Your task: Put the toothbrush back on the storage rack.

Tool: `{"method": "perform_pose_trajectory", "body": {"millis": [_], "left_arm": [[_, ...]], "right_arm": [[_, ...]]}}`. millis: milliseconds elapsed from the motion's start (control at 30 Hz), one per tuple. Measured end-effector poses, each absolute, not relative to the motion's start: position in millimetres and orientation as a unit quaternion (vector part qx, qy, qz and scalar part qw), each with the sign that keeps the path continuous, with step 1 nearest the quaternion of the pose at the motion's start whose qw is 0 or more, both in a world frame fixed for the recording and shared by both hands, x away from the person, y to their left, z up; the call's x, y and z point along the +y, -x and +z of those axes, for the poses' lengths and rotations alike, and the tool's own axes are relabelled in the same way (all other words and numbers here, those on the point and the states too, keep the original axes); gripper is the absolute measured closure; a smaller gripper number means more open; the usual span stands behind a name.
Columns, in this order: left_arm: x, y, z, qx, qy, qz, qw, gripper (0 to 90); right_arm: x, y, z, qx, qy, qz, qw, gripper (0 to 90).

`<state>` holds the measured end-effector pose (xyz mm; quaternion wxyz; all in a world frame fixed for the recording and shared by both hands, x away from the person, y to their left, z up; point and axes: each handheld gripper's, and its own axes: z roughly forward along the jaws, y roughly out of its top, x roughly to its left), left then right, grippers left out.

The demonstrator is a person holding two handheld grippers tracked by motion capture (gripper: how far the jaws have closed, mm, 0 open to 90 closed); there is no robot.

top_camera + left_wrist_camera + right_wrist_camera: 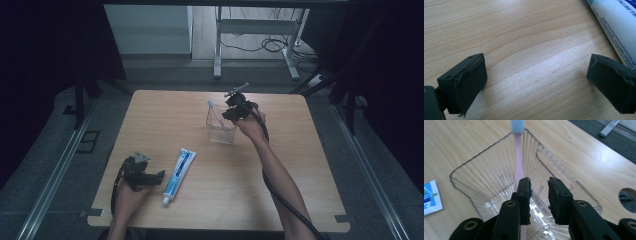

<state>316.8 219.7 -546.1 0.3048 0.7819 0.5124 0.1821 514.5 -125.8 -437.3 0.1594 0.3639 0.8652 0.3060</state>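
A clear ribbed plastic cup (221, 127) stands on the far middle of the wooden table (290, 190). A pink toothbrush (215, 112) with a pale blue head leans inside it. My right gripper (231, 114) hovers at the cup's right rim. In the right gripper view its jaws (539, 182) dip into the cup (474, 160), open by a narrow gap with nothing between them; the toothbrush handle (519, 162) runs just outside the left jaw. My left gripper (159, 176) rests low near the front left, wide open (536, 77) over bare wood, beside a white-and-blue toothpaste tube (178, 175) (616, 27).
The tube's flat end (430, 197) lies left of the cup. A round hole (627, 198) is cut in the table to the cup's right. Beyond the table stand a desk frame (255, 30) and cables on the floor. Metal rails run along both sides.
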Motion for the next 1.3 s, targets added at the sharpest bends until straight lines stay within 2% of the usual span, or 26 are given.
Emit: {"method": "perform_pose_trajectory", "body": {"millis": [233, 400, 733, 1300], "left_arm": [[220, -317, -546, 0.512, -0.782, 0.182, 0.305, 3.0], [220, -317, -546, 0.512, -0.782, 0.182, 0.305, 3.0], [220, -317, -546, 0.512, -0.782, 0.183, 0.305, 3.0], [220, -317, -546, 0.512, -0.782, 0.183, 0.305, 3.1]], "right_arm": [[-131, -518, -437, 0.858, -0.369, 0.305, 0.187, 60.2], [-135, -521, -438, 0.851, -0.377, 0.309, 0.194, 58.0], [-137, -515, -429, 0.849, -0.376, 0.331, 0.170, 56.4], [-142, -486, -418, 0.851, -0.352, 0.362, 0.143, 43.3]]}}
